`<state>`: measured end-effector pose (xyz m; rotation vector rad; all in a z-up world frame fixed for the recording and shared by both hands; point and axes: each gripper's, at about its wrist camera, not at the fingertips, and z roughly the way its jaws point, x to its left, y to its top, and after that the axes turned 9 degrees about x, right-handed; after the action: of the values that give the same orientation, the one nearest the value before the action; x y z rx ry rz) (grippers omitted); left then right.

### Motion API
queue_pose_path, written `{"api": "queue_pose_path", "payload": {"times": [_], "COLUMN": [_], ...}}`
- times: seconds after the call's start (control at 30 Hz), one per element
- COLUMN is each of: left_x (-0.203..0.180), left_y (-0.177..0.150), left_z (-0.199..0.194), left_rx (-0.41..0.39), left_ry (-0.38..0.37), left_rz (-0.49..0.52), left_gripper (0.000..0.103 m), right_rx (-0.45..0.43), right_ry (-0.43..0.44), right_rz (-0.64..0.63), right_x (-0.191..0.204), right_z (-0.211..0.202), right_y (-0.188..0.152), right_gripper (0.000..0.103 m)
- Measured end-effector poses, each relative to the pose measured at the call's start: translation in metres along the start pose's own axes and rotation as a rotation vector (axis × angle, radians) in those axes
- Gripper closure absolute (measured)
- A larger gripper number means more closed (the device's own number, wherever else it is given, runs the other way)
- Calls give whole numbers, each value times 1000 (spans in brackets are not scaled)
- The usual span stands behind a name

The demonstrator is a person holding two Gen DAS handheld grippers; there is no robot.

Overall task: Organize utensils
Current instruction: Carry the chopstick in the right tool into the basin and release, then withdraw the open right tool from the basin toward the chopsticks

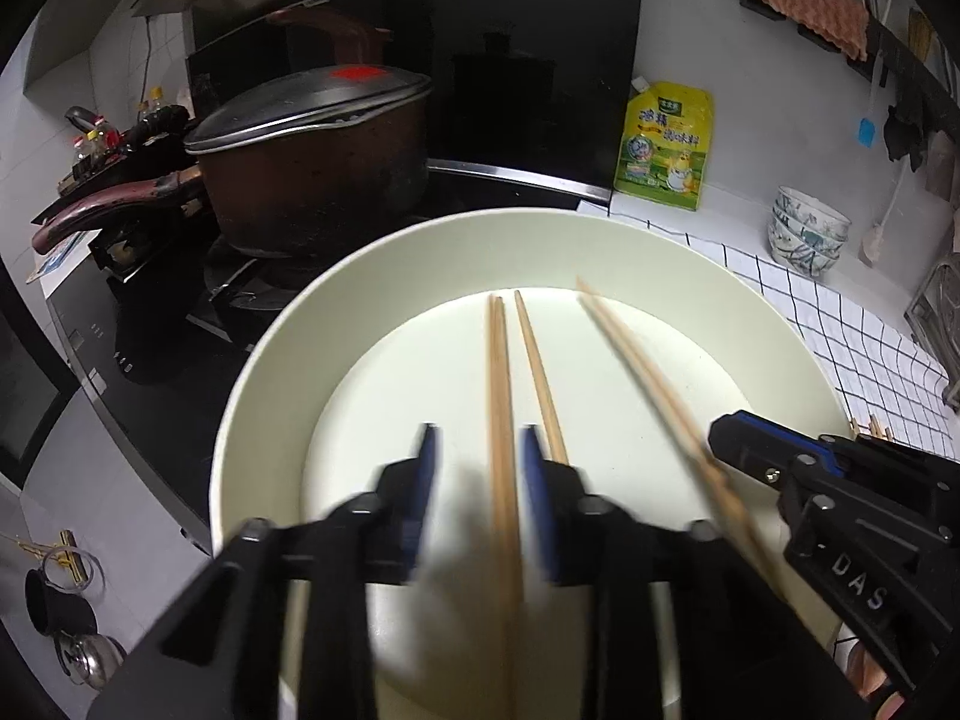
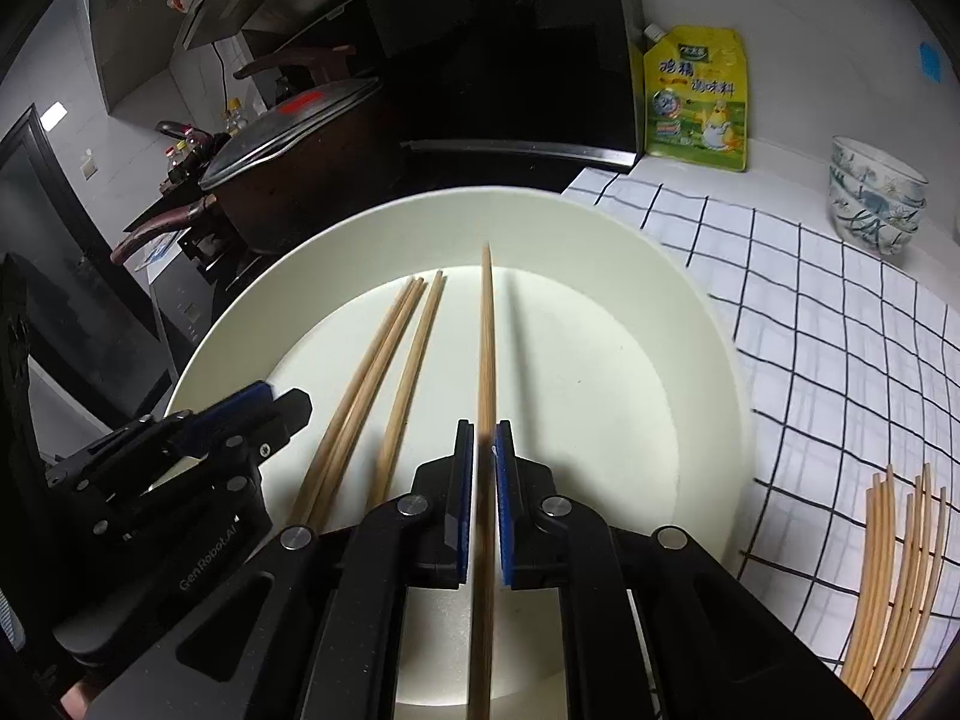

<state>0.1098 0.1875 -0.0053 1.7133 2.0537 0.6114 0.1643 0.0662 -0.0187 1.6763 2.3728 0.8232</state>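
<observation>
A cream round plate [image 1: 270, 360] [image 2: 708, 330] fills the middle of both views. My left gripper [image 1: 480, 441] hangs over its near side and is open. A wooden chopstick [image 1: 501, 372] runs between its blue pads [image 1: 427, 462] with a gap on each side, and another chopstick [image 1: 537, 360] lies just right of it on the plate. My right gripper [image 2: 483, 429] is shut on a chopstick [image 2: 487, 324] whose tip points to the plate's far side. From the left wrist view, the right gripper [image 1: 738, 438] sits at the plate's right, its chopsticks [image 1: 630, 360] blurred. In the right wrist view the left gripper [image 2: 276, 408] is beside three chopsticks [image 2: 384, 372] lying on the plate.
A lidded brown pot [image 1: 312, 162] stands on the black stove behind the plate. On the checked cloth [image 2: 810, 312] to the right are a yellow seasoning pouch [image 2: 699, 102], stacked patterned bowls [image 2: 873, 198] and a bundle of several chopsticks [image 2: 900, 570] near the front right.
</observation>
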Motion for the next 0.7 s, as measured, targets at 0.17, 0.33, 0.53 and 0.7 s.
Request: {"api": "queue_pose_path", "payload": {"times": [0.17, 0.33, 0.53, 0.7], "left_x": [7, 13, 12, 5], "left_y": [-3, -7, -16, -22], "left_z": [-13, -19, -29, -38], "left_rx": [-42, -40, -49, -59], "left_ry": [18, 18, 9, 7], "left_rz": [-23, -46, -47, -34], "left_gripper": [41, 40, 36, 36], "right_rx": [-31, -45, -61, -70], "right_ry": [-9, -16, -19, -29], "right_rz": [10, 6, 14, 19], "right_x": [-4, -2, -1, -2], "right_z": [-12, -20, -31, -42], "right_y": [-3, -10, -22, -32], "right_gripper": [96, 94, 92, 90]}}
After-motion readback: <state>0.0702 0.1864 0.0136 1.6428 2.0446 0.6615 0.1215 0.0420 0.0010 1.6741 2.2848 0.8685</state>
